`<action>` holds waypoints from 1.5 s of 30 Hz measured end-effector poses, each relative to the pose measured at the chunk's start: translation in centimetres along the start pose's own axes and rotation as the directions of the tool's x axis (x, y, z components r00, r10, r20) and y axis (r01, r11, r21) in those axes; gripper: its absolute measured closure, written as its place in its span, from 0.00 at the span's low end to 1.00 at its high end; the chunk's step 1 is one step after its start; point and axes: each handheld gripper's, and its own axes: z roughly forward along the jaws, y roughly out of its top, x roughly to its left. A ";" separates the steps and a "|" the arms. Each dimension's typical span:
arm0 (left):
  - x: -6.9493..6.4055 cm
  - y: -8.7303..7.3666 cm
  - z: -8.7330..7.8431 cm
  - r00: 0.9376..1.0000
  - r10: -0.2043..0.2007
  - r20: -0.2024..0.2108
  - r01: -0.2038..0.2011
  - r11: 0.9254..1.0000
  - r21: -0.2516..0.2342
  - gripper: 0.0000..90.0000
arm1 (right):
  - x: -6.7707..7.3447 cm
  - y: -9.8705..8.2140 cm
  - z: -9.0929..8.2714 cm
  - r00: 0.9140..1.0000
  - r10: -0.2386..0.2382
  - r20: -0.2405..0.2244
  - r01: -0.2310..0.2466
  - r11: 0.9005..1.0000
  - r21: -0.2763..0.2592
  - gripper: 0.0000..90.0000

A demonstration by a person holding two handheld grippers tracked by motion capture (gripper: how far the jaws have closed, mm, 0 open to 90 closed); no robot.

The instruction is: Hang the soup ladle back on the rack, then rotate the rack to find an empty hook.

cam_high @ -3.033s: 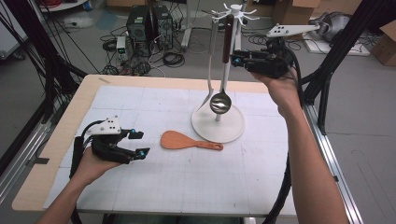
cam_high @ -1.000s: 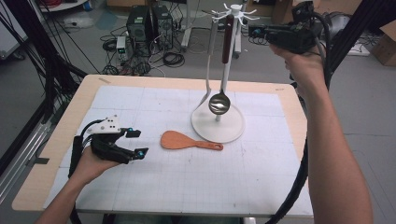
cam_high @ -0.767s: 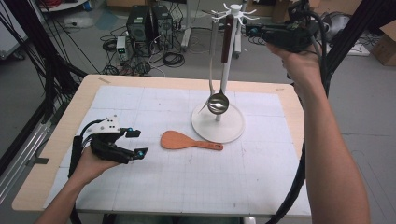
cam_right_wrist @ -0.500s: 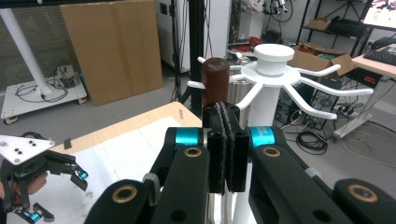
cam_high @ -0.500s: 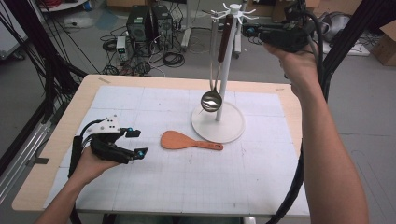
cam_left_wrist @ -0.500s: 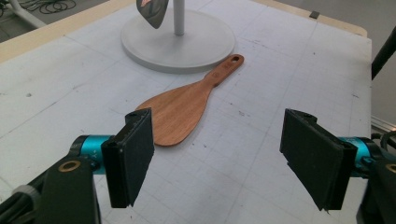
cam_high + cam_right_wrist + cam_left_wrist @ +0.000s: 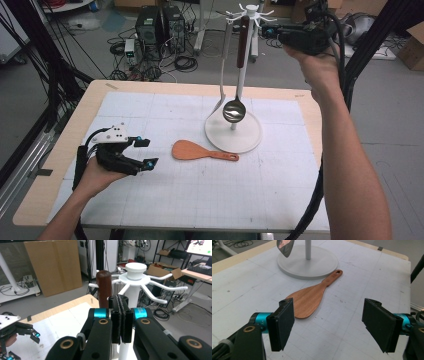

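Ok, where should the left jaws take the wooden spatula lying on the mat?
Probably the narrow handle, from above, jaws straddling its thin sides. The wooden spatula lies flat, blade toward the open left gripper, handle end near the rack base.

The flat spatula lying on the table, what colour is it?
The spatula is reddish-brown wood; the left gripper view shows it best.

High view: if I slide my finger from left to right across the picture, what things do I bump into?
Left gripper → wooden rice paddle → ladle hanging on the white rack → right gripper, up by the rack's top.
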 end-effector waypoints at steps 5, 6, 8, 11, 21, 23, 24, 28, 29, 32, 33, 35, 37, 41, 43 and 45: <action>0.0 0.0 0.0 1.000 0.000 0.001 0.000 1.000 0.000 0.30 | 0.3 0.1 0.4 1.000 -0.004 0.001 0.004 1.000 -0.002 0.99; 0.0 0.0 0.0 1.000 0.002 0.001 -0.002 1.000 0.001 0.30 | 0.3 0.1 0.4 1.000 -0.006 0.002 0.006 1.000 -0.001 0.99; 0.0 0.0 0.0 1.000 0.001 -0.001 -0.001 1.000 0.001 0.30 | 0.4 0.1 0.6 1.000 -0.006 0.005 0.006 1.000 -0.001 0.99; 0.0 0.0 -0.1 1.000 0.000 0.000 0.000 1.000 -0.001 0.30 | 0.5 0.2 0.7 1.000 -0.008 0.004 0.008 1.000 0.000 0.99; 0.0 0.0 -0.1 1.000 0.002 0.005 -0.002 1.000 -0.003 0.29 | 1.2 0.3 1.6 1.000 -0.022 0.010 0.022 1.000 0.000 1.00; 0.0 0.0 -0.1 1.000 0.003 0.005 -0.003 1.000 -0.004 0.30 | 1.5 0.4 1.9 1.000 -0.026 0.014 0.026 1.000 0.002 0.99; 0.0 0.0 -0.1 1.000 0.003 0.004 -0.003 1.000 -0.005 0.30 | 1.5 0.4 2.0 1.000 -0.028 0.013 0.028 1.000 0.003 1.00; 0.1 0.0 0.0 1.000 -0.002 0.002 0.002 1.000 -0.002 0.30 | 1.5 0.3 1.7 0.999 -0.030 0.015 0.030 1.000 0.008 1.00; 0.1 0.0 0.0 1.000 -0.002 0.001 0.002 1.000 0.001 0.29 | 1.4 0.3 1.4 0.999 -0.031 0.013 0.031 1.000 0.005 0.99; 0.1 0.0 0.0 1.000 0.001 -0.002 -0.001 1.000 0.002 0.29 | 1.2 0.1 0.7 1.000 -0.025 0.013 0.025 1.000 -0.003 1.00; 0.0 0.0 0.0 1.000 0.004 -0.001 -0.004 1.000 0.007 0.29 | 1.1 -0.1 0.4 1.000 -0.019 0.017 0.019 1.000 -0.005 1.00; -0.1 0.0 0.1 1.000 0.003 -0.005 -0.003 1.000 0.007 0.29 | 0.8 -0.5 -0.3 1.000 -0.012 0.026 0.012 1.000 -0.007 0.99; -0.2 0.0 0.1 1.000 0.008 0.000 -0.008 1.000 0.006 0.29 | 0.5 -0.9 -0.9 0.999 -0.004 0.034 0.005 1.000 -0.010 0.99; -0.1 0.0 0.2 1.000 0.005 0.000 -0.005 1.000 0.009 0.29 | 0.0 -1.2 -1.6 0.999 0.004 0.047 -0.003 1.000 -0.014 0.99; -0.1 0.0 0.2 1.000 0.005 0.002 -0.005 1.000 0.007 0.29 | -0.3 -1.2 -1.8 0.999 0.011 0.051 -0.010 1.000 -0.019 0.99; 0.0 0.0 0.2 1.000 0.003 0.003 -0.003 1.000 0.004 0.29 | -0.6 -1.3 -1.8 0.998 0.016 0.059 -0.015 1.000 -0.019 0.99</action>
